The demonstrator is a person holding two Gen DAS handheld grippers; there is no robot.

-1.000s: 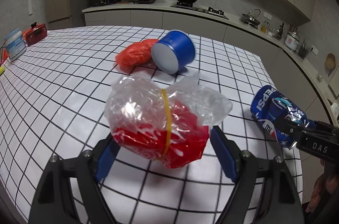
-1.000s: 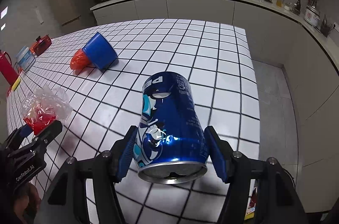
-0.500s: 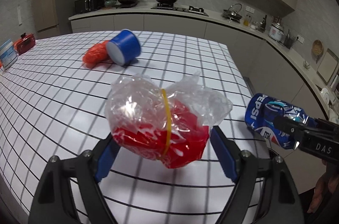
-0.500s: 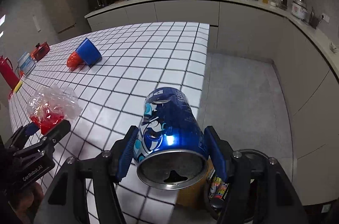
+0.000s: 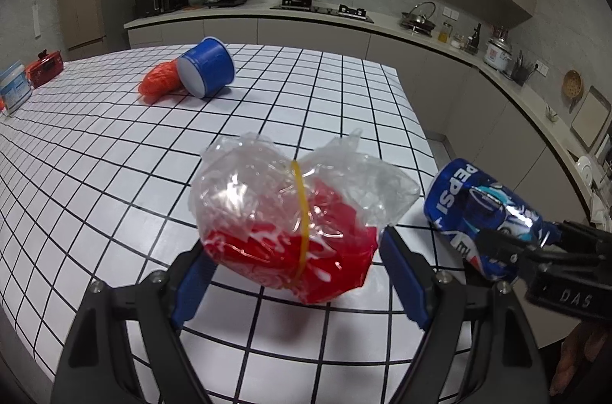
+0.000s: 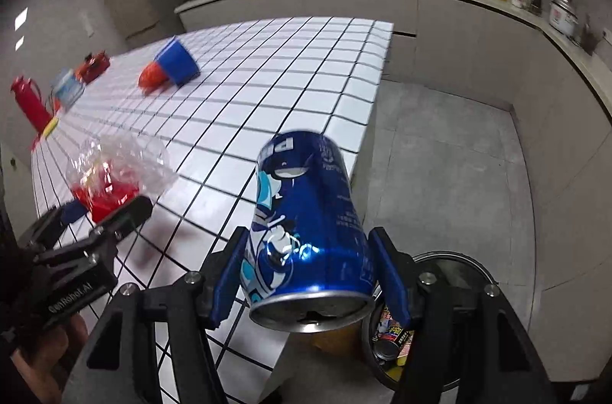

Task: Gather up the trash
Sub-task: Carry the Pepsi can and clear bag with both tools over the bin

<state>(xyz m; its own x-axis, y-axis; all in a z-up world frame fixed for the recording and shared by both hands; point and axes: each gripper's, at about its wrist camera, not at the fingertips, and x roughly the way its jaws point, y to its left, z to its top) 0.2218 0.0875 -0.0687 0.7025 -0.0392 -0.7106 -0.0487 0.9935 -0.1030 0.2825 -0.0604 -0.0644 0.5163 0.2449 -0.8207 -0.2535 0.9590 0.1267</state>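
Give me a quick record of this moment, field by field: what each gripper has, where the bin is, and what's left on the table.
left gripper: shut on plastic bag with red contents
right gripper: shut on blue Pepsi can
trash bin: on the floor past the table edge, partly hidden below the can
left on table: blue cup on its side, orange bag touching it
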